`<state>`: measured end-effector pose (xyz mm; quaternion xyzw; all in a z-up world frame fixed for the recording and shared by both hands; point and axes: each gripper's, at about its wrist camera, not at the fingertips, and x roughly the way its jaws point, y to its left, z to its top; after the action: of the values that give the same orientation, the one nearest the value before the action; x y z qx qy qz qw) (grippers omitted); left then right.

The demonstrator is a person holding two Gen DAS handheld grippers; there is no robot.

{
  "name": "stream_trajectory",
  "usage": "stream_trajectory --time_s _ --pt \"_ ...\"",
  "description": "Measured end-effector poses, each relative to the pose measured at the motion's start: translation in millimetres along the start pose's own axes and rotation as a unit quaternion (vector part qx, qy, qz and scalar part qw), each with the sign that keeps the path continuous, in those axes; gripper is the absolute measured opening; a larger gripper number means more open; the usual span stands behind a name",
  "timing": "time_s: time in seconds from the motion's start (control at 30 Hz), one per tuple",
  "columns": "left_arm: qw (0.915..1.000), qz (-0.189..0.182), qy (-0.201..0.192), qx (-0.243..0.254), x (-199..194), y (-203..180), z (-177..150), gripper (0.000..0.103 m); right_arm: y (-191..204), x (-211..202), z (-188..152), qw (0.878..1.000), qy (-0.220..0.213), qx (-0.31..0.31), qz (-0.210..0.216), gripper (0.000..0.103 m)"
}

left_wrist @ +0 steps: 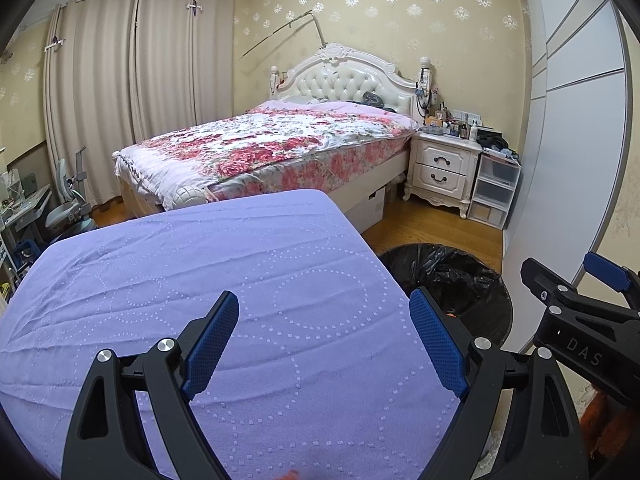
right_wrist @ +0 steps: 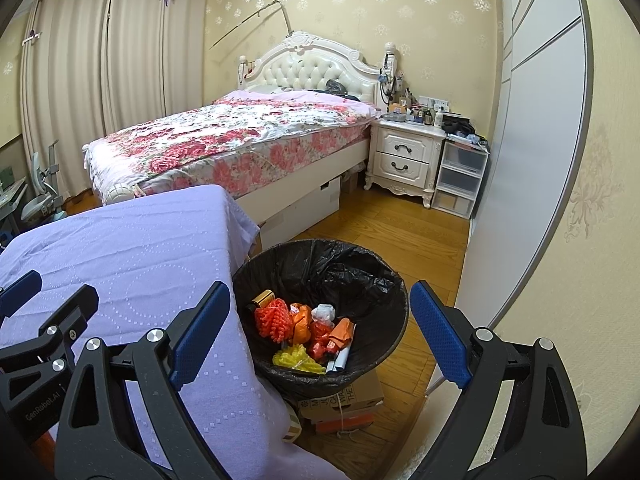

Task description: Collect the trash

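1. Your left hand-held gripper (left_wrist: pixel 324 342) hangs released and empty over the lilac-covered surface (left_wrist: pixel 200 280).
2. Your right hand-held gripper (right_wrist: pixel 320 336) gapes, holding nothing, above the trash bin (right_wrist: pixel 360 264).
3. The bin stands upright beside the surface, mouth up, holding orange and yellow trash (right_wrist: pixel 296 328).

1. In the left wrist view the worktop (left_wrist: pixel 224 280) and the left tongs (left_wrist: pixel 324 336) hide most of the trash bin (left_wrist: pixel 452 276); its contents barely show.
2. The right tongs (left_wrist: pixel 600 292) are cut off by that picture's right edge.
3. The bottles on the nightstand (right_wrist: pixel 404 152) are too small to tell apart.
4. The bin hides most of the cardboard box (right_wrist: pixel 352 398) beneath it.
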<state>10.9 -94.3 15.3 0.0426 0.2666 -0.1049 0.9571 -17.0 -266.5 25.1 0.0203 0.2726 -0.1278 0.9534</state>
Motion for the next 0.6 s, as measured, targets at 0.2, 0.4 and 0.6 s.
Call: stream_trajectory --time_s 0.2,0.4,0.6 --pt "1.0 0.0 -0.005 -0.001 -0.8 1.2 1.4 0.085 0.0 -0.4 0.0 1.0 0.0 0.0 0.001 0.089" --pt "1.0 -0.009 -0.003 -0.001 -3.1 0.2 0.9 0.085 0.2 -1.6 -0.6 1.0 0.0 -0.001 0.001 0.089" --pt "0.9999 -0.011 -0.005 -0.004 -4.1 5.0 4.4 0.085 0.7 -1.4 -1.1 1.0 0.0 -0.002 0.002 0.089"
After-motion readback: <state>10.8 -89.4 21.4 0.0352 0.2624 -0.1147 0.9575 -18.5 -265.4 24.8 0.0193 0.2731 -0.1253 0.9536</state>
